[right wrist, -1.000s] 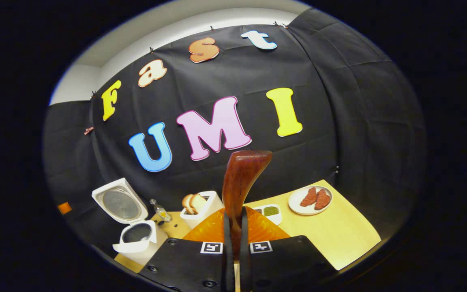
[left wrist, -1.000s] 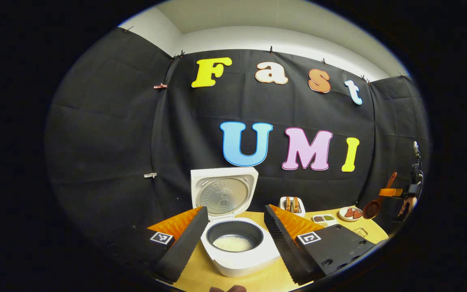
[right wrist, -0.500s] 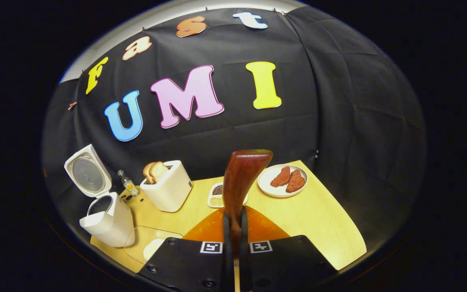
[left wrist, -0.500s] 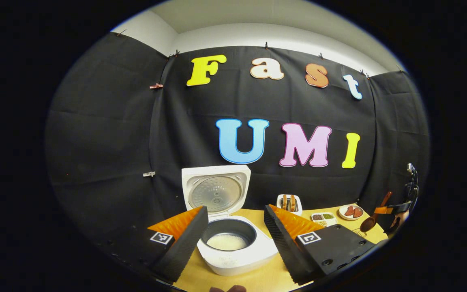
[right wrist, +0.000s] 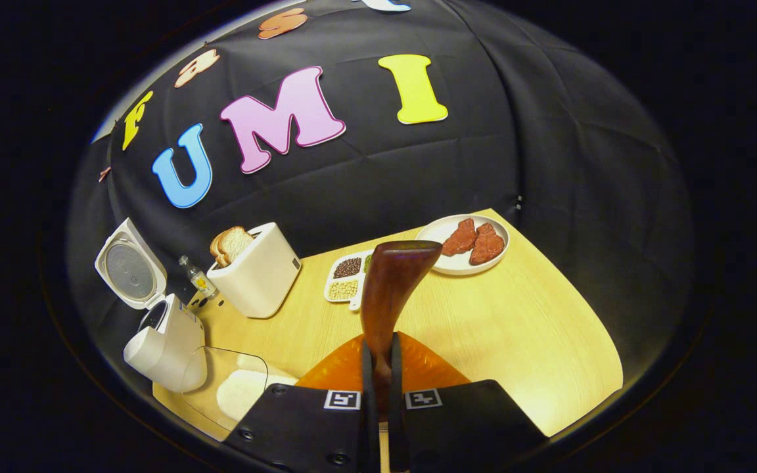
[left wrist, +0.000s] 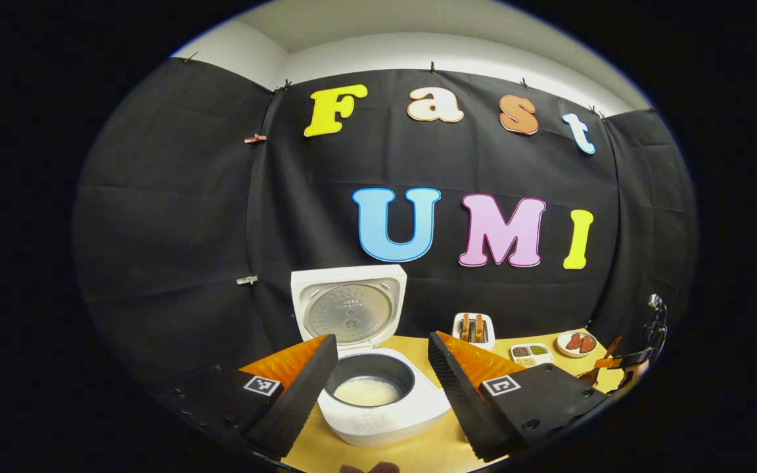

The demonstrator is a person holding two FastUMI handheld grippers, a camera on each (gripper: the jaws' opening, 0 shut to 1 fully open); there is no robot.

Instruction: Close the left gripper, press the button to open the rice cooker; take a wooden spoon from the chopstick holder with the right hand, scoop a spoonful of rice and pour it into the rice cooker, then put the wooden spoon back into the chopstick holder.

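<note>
Right gripper (right wrist: 378, 368), lower centre of the right gripper view: jaws drawn narrow on the handle of the wooden spoon (right wrist: 391, 289), both fingers pressing it, the spoon rising up the middle of the frame in front of the bench (right wrist: 536, 328). The same spoon (left wrist: 594, 373) appears small at the far right edge of the left gripper view, low over the bench. Judged from its look, the spoon is stiff, light and smooth, so it should not bend but could pivot between the pads if loaded at the bowl end; a hold on the handle well back from the bowl, as here, seems the sound place. Left gripper (left wrist: 382, 374), lower centre of the left gripper view: jaws wide, holding nothing, framing the cooker (left wrist: 382, 407), whose lid (left wrist: 349, 305) stands upright and whose pot holds rice (left wrist: 367, 392). In the right gripper view the cooker (right wrist: 165, 345) sits at lower left, touching or just beside a clear tray (right wrist: 234, 387) with a white heap, probably rice. A toaster (right wrist: 257, 276), a small bottle (right wrist: 198, 279), a divided dish (right wrist: 347, 279) and a plate (right wrist: 464, 253) line the far side. The chopstick holder cannot be made out. Open bench lies at lower right; the bench edge runs close along the bottom right.
</note>
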